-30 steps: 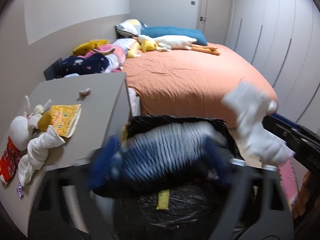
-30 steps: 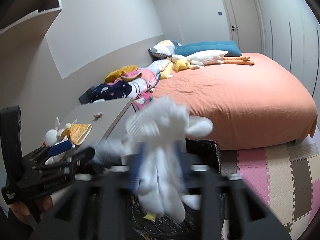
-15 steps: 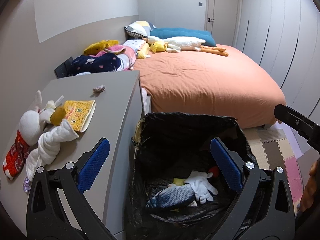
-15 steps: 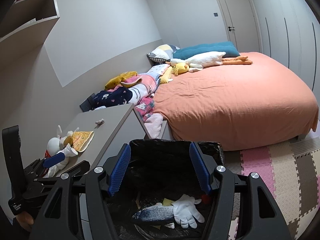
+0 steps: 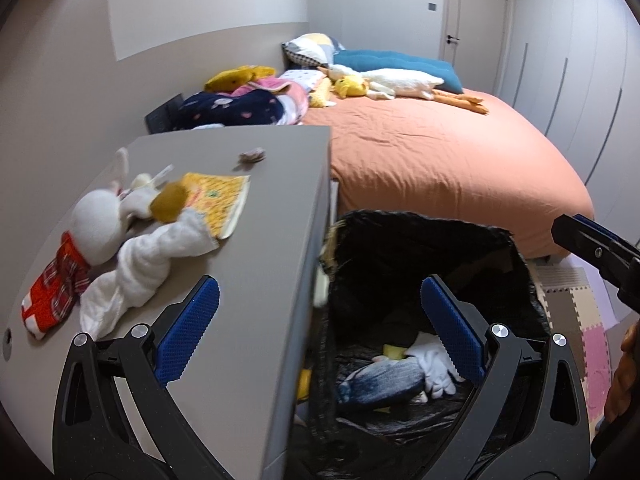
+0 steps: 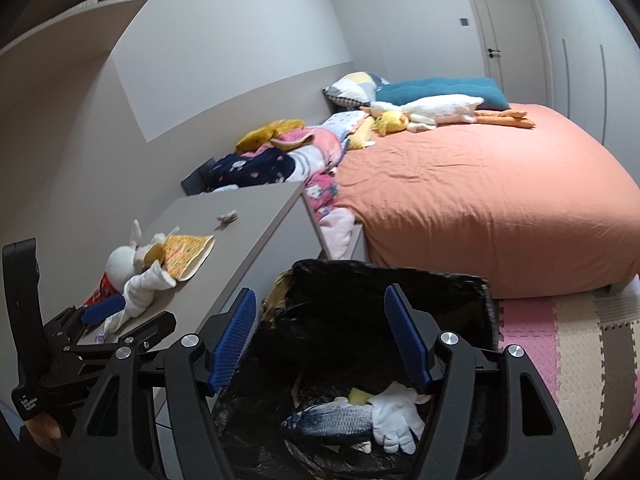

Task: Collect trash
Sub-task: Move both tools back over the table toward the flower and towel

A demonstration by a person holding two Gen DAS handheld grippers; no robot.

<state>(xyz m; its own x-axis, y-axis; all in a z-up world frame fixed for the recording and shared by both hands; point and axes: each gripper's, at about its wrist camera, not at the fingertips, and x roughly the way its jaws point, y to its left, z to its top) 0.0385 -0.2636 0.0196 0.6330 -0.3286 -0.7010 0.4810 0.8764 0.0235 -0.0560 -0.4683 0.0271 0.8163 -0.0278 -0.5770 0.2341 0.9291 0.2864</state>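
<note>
Black bin bag (image 6: 460, 292), one fish toy (image 6: 332, 420), one glove (image 6: 396, 420)

Grey desk (image 5: 256, 240) beside bed (image 5: 440, 168) with orange cover. On bed: white goose toy (image 5: 400, 80), blue pillow (image 5: 400, 60). Pink and beige foam mats (image 6: 560, 340) on floor.

Orange bed (image 6: 480, 200), grey dresser (image 5: 256, 280), foam-mat floor (image 6: 560, 344)
</note>
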